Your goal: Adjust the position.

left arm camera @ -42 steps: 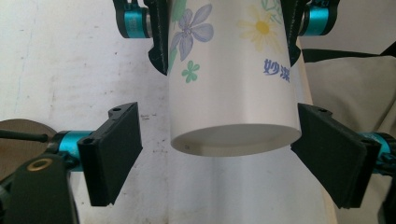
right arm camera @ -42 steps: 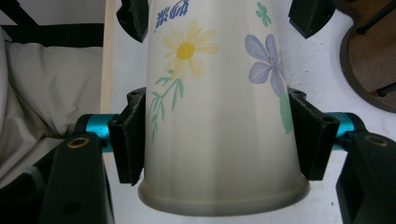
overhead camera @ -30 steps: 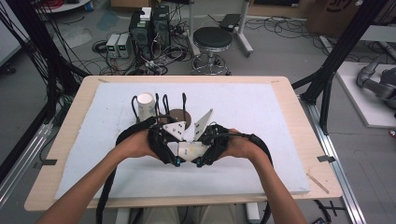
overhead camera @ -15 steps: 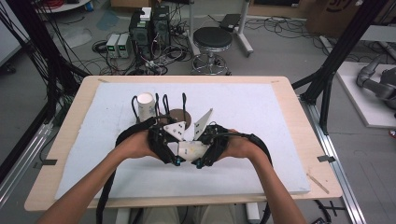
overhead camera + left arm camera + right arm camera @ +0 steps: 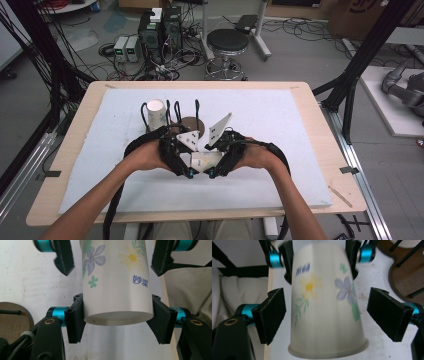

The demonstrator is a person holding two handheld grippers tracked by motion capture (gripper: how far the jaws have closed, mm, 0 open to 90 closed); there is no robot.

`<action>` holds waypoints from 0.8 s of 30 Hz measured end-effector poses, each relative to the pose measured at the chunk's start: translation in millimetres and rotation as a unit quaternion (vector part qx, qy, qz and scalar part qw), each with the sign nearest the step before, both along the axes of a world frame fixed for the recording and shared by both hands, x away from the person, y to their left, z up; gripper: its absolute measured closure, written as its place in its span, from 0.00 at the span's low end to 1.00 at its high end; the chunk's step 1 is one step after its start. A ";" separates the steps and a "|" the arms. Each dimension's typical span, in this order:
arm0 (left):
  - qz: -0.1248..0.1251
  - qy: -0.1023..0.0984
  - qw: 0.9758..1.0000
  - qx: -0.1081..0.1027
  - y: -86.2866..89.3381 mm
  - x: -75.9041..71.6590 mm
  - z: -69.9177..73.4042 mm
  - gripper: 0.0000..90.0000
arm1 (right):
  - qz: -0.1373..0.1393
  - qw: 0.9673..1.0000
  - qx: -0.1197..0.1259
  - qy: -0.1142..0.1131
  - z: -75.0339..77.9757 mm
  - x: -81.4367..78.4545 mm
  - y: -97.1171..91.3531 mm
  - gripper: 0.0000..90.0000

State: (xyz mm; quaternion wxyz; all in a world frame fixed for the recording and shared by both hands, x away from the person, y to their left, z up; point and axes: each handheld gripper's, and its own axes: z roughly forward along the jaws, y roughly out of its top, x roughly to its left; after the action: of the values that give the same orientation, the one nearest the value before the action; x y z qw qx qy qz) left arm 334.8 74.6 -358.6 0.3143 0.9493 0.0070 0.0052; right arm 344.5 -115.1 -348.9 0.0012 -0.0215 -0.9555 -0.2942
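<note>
A white paper cup [image 5: 202,161] printed with flowers lies level between my two grippers over the white mat. My left gripper [image 5: 117,322] is shut on the cup's [image 5: 117,290] narrow base end, both pads pressed against its sides. From the opposite side my right gripper [image 5: 329,312] stands open around the cup's [image 5: 324,315] rim end, with a gap on each side between its pads and the wall. In the high view the left gripper [image 5: 186,167] and the right gripper [image 5: 216,167] face each other near the table's middle.
A second white cup [image 5: 155,114] stands upright at the back left of the mat [image 5: 280,125]. Beside it is a round wooden base [image 5: 192,123] with thin black upright rods. The table's front edge [image 5: 200,214] is near the person's forearms.
</note>
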 end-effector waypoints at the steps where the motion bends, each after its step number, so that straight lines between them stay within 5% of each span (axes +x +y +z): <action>1: -0.001 0.001 1.000 0.000 -0.9 0.0 -0.6 0.41 | 0.000 1.000 0.006 0.000 1.4 0.1 -0.2 0.18; 4: 0.000 0.003 1.000 0.003 -2.9 -0.6 -1.5 0.41 | 0.001 1.000 0.017 -0.002 4.9 -0.3 -1.5 0.18; 11: 0.023 0.022 0.999 -0.038 5.5 -3.1 -15.2 0.41 | -0.001 0.999 0.032 -0.006 8.9 0.9 -6.7 0.18; 24: 0.041 0.023 0.997 -0.063 14.3 -4.4 -26.2 0.41 | -0.010 0.998 0.064 -0.005 14.2 2.5 -16.2 0.18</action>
State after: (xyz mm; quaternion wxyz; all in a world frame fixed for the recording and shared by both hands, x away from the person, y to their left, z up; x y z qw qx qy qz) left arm 330.3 88.9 -384.8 0.3729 0.9263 0.0532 -0.0044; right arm 347.0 -131.3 -334.7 -0.0048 -0.0300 -0.9345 -0.3548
